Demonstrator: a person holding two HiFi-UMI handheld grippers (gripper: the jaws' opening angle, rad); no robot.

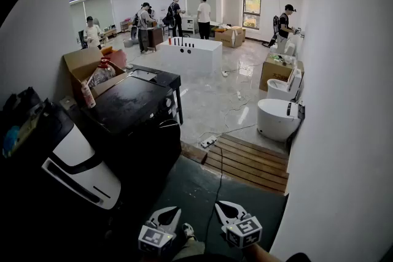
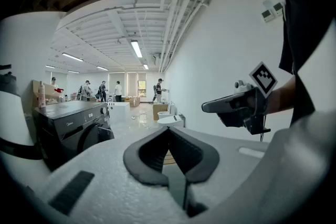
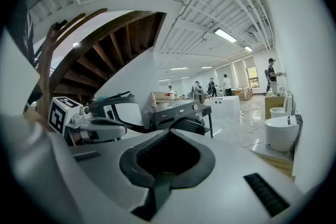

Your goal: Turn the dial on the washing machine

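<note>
The black front-loading washing machine [image 1: 132,113] stands at the left of the head view, its lid bare. Its round dial [image 2: 103,110] sits at the top corner of the front panel and also shows as the dial [image 3: 195,107] in the right gripper view. My left gripper [image 1: 167,213] and right gripper [image 1: 228,208] hang side by side at the bottom edge, well short of the machine. Both are shut with nothing between the jaws. The left gripper [image 2: 169,128] points past the machine's right side, and the right gripper [image 3: 168,132] points toward its front.
A white appliance [image 1: 80,162] stands just left of the machine, and a cardboard box with bottles [image 1: 92,70] behind it. A wooden platform [image 1: 249,162], two toilets [image 1: 279,116], a power strip [image 1: 207,143] and a white tub [image 1: 190,55] lie ahead. Several people stand far back. A white wall runs along the right.
</note>
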